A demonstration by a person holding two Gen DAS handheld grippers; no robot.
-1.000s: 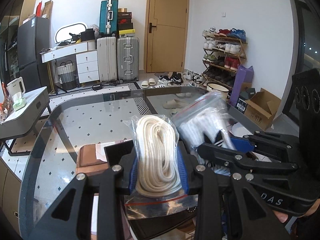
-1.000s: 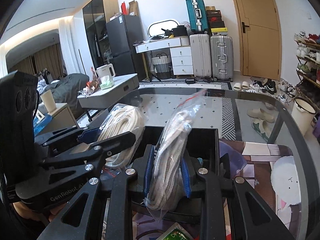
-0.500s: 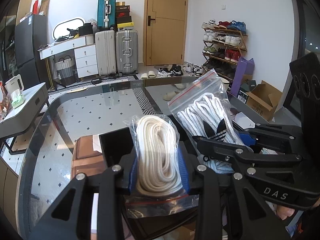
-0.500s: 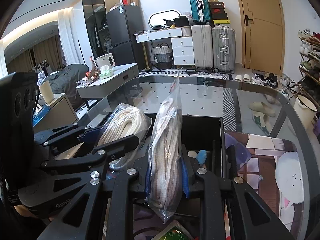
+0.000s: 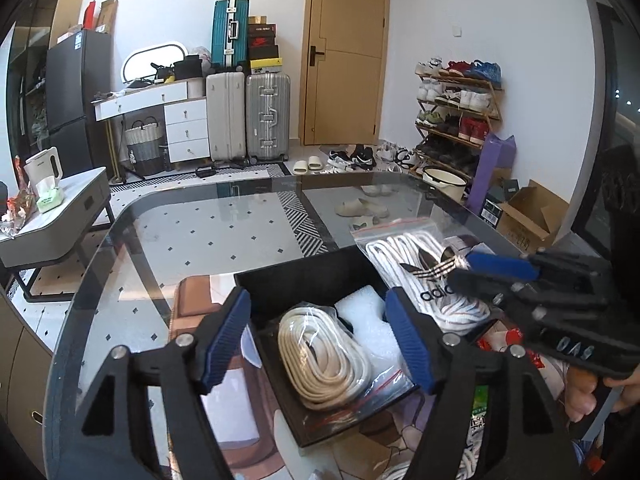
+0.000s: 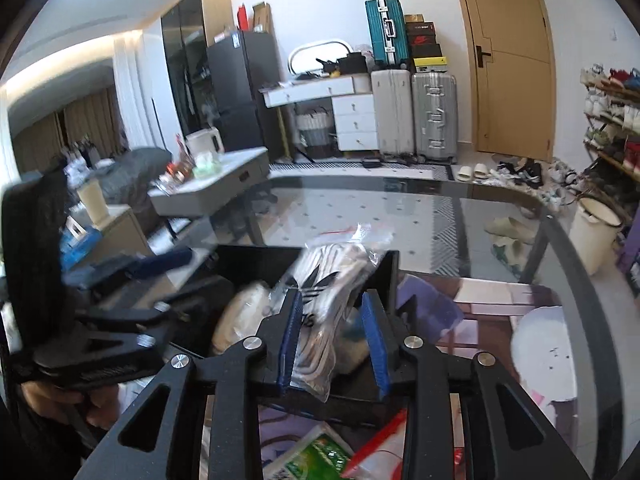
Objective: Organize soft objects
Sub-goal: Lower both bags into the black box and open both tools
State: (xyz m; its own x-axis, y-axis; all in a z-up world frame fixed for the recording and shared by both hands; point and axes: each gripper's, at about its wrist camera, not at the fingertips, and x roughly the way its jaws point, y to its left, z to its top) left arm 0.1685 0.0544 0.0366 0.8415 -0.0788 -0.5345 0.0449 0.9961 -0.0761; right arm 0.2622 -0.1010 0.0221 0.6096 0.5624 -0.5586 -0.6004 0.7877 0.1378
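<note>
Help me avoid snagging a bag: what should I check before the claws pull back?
1. Cream rope bag lying in the box: ok.
2. Left claw clear of that bag, jaws opening: ok.
3. Right claw letting go of the logo bag: jaws opening, bag between them; cannot tell if free.
4. Logo bag settled flat in the box: not ok, it sticks up over the rim.
</note>
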